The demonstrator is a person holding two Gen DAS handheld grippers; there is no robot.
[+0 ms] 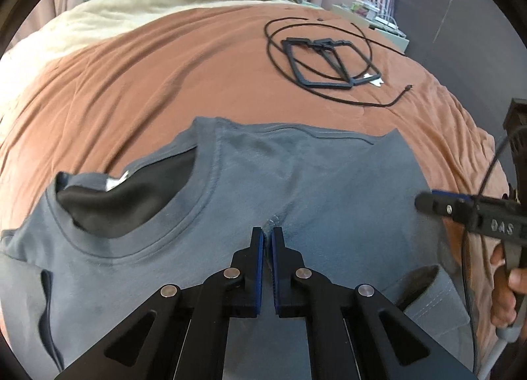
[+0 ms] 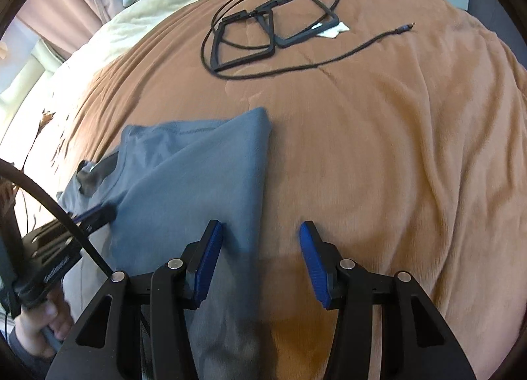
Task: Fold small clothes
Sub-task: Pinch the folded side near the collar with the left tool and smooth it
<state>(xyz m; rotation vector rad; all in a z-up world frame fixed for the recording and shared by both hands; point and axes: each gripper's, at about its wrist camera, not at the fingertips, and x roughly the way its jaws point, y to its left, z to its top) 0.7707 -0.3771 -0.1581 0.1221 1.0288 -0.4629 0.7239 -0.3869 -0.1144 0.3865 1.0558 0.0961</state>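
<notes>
1. Left gripper point(image 1: 267, 237) is clamped tight, pinching the grey T-shirt point(image 1: 296, 182) at 6 o'clock on the brown blanket point(image 1: 148, 76).
2. Right gripper point(image 2: 260, 231) gapes, straddling the shirt's edge, pads gripping nothing.

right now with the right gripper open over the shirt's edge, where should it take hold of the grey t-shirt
Grip the grey t-shirt at its right side edge, which already lies between the right gripper fingers. Come down from above, one finger on the cloth, the other on the brown blanket. The edge lies flat and straight there, and the left gripper has pinched cloth near the collar.
</notes>
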